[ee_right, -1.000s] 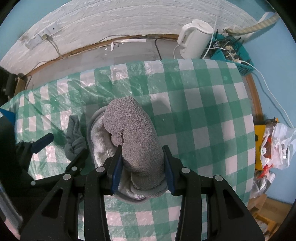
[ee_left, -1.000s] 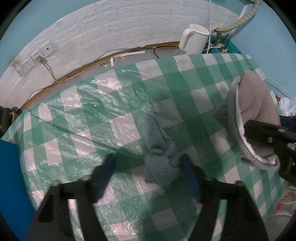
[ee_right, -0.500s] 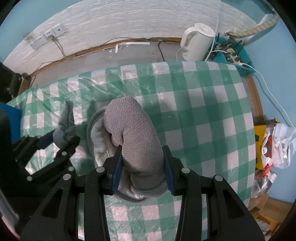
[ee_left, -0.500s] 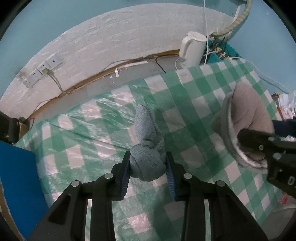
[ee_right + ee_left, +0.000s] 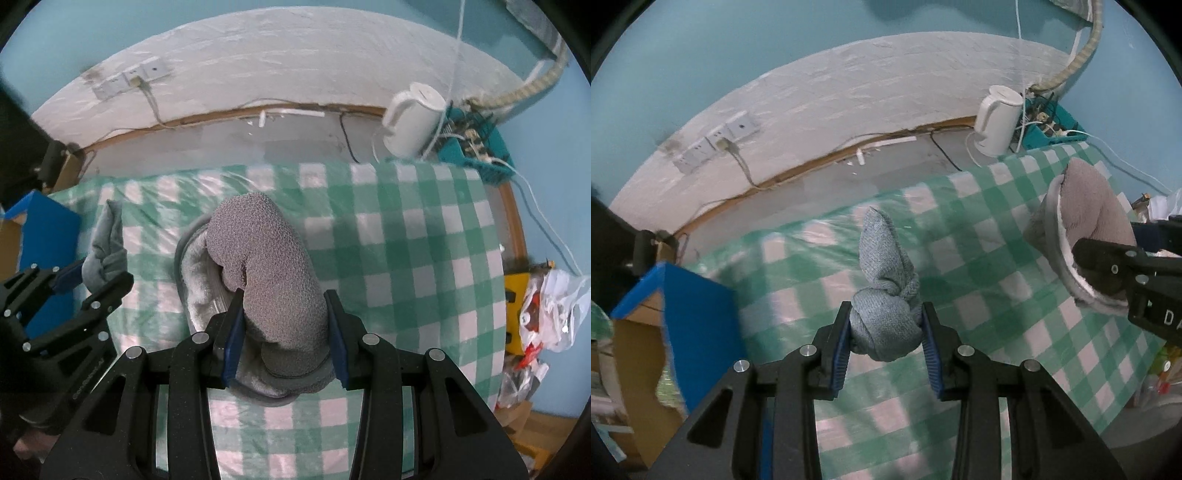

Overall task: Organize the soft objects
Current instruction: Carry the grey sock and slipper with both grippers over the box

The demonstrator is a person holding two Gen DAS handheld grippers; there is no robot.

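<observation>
While the right claw (image 5: 282, 332) grips a slipper (image 5: 266, 258), the left claw (image 5: 885, 343) pinches a knotted sock (image 5: 884, 317).

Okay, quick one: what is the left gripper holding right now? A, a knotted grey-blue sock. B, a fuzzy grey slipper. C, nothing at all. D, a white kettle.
A: the left gripper has its fingers pressed on the knotted grey-blue sock, lifted above the checked tablecloth; the fuzzy grey slipper sits in the right gripper.
</observation>
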